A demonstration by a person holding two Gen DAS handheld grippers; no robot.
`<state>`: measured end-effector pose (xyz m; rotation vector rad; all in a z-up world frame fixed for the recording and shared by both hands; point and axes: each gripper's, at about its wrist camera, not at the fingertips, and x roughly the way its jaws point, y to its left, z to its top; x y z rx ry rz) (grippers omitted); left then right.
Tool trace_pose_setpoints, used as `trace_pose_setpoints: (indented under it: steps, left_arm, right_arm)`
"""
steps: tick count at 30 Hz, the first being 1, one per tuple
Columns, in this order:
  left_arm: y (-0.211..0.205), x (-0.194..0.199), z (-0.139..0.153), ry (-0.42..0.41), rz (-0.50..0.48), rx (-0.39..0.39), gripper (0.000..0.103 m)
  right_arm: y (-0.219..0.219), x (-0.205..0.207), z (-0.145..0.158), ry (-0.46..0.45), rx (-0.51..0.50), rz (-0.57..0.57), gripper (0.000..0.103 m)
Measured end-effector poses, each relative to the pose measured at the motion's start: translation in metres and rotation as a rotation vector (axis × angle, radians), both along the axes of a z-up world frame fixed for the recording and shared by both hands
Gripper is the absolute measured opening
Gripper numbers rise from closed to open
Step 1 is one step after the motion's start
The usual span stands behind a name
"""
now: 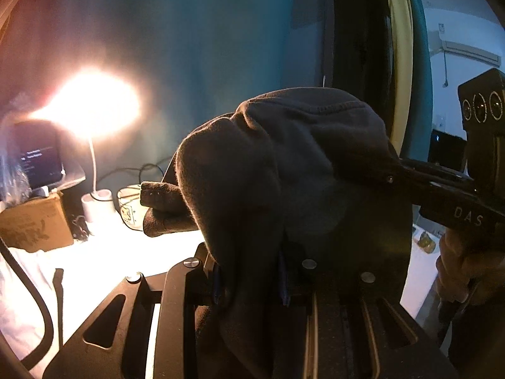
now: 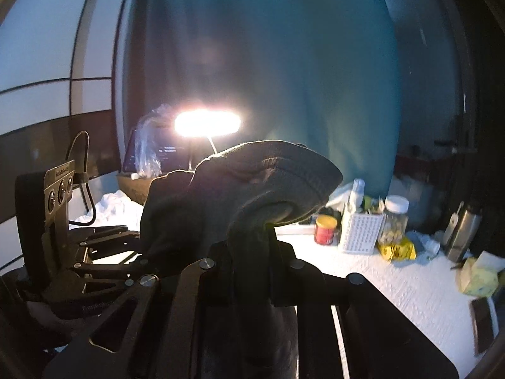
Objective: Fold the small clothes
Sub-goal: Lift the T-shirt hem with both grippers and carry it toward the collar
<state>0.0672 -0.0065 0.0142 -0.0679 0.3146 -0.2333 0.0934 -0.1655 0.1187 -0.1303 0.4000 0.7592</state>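
Observation:
A dark grey cloth garment [image 1: 284, 170] hangs bunched between both grippers, lifted above the white table [image 1: 126, 252]. My left gripper [image 1: 252, 284] is shut on its lower folds; the cloth drapes over and hides the fingertips. The right gripper [image 1: 394, 173] comes in from the right and pinches the cloth's far edge. In the right wrist view the same garment [image 2: 252, 183] bulges over my right gripper [image 2: 262, 252], which is shut on it. The left gripper [image 2: 142, 252] holds the cloth's left side there.
A bright desk lamp [image 2: 206, 123] glares at the back. A cardboard box [image 1: 34, 221], a cup [image 1: 98, 205] and a cable lie left. A red tin [image 2: 325, 229], white basket [image 2: 359, 233], jar [image 2: 394, 221], steel flask [image 2: 460, 230] and yellow packet [image 2: 397, 249] stand right.

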Motion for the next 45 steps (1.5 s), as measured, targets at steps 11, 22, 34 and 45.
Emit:
trace_pose_setpoints:
  steps: [11,22,34,45]
  left_arm:
    - [0.028,-0.026,0.020,-0.100,0.048,-0.019,0.025]
    - [0.072,-0.060,0.028,-0.152,0.153,-0.020,0.024]
    - [0.123,-0.111,0.035,-0.170,0.287,0.039,0.024]
    - [0.136,-0.111,0.021,-0.090,0.328,0.130,0.024]
  right_arm:
    - [0.018,-0.036,0.035,-0.122,0.019,0.042,0.015]
    - [0.059,-0.062,0.051,-0.177,0.039,0.153,0.014]
    - [0.124,-0.105,0.066,-0.200,0.050,0.311,0.014]
    - [0.149,-0.120,0.060,-0.155,0.059,0.371,0.014]
